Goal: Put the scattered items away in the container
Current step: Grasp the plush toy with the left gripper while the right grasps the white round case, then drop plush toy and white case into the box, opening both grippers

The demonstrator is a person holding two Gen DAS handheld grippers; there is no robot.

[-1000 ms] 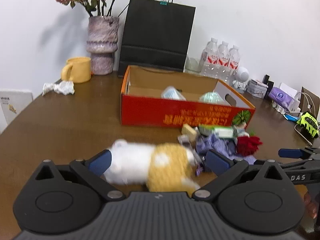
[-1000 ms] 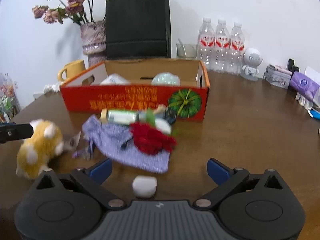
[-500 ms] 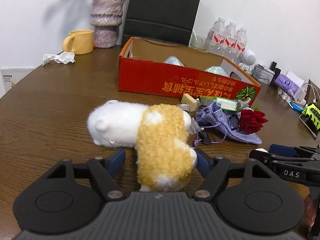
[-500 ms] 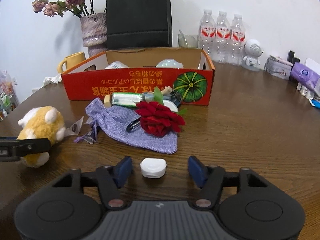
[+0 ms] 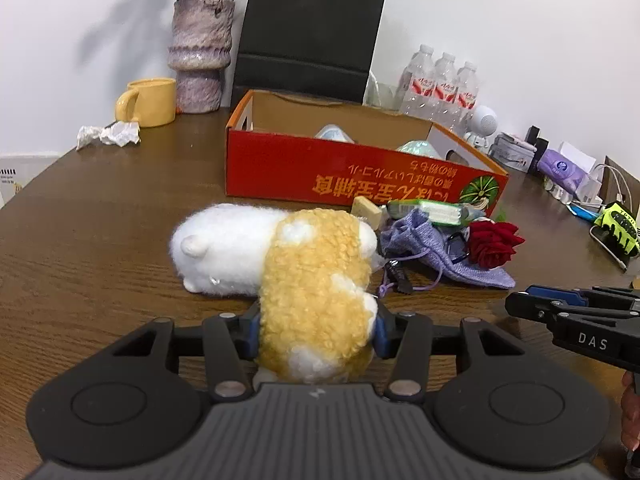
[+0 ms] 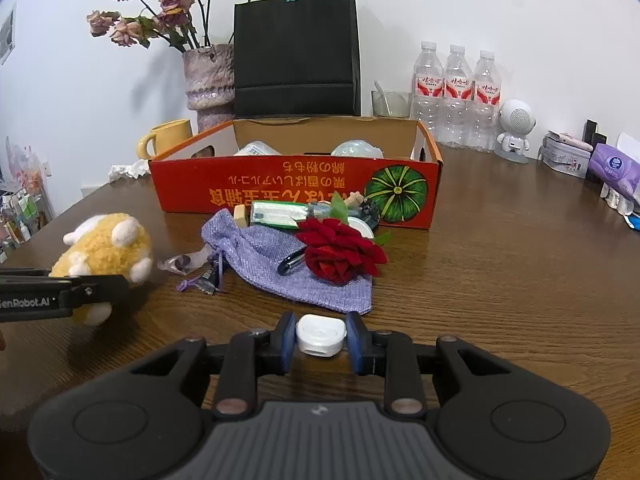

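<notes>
A white and yellow plush toy (image 5: 280, 256) lies on the brown table in front of the red cardboard box (image 5: 360, 176). My left gripper (image 5: 316, 332) is closing its jaws on the toy's yellow rear end, and the blue pads squeeze the fur. In the right wrist view a small white case (image 6: 321, 336) sits on the table between the pads of my right gripper (image 6: 321, 340), whose jaws are closing and lie against its sides. Beyond it are a purple pouch (image 6: 280, 264), a red rose (image 6: 340, 254) and a green packet (image 6: 278, 214), just in front of the box (image 6: 280, 184).
Behind the box stand a black paper bag (image 6: 296, 52), a vase of dried flowers (image 6: 208, 80), a yellow mug (image 5: 150, 102) and three water bottles (image 6: 456, 92). Crumpled tissue (image 5: 108, 136) lies at the back left. Small clutter lines the right edge.
Both grippers have narrowed from wide open: the left onto the plush toy's rear, the right onto the small white case. Neither thing has left the table.
</notes>
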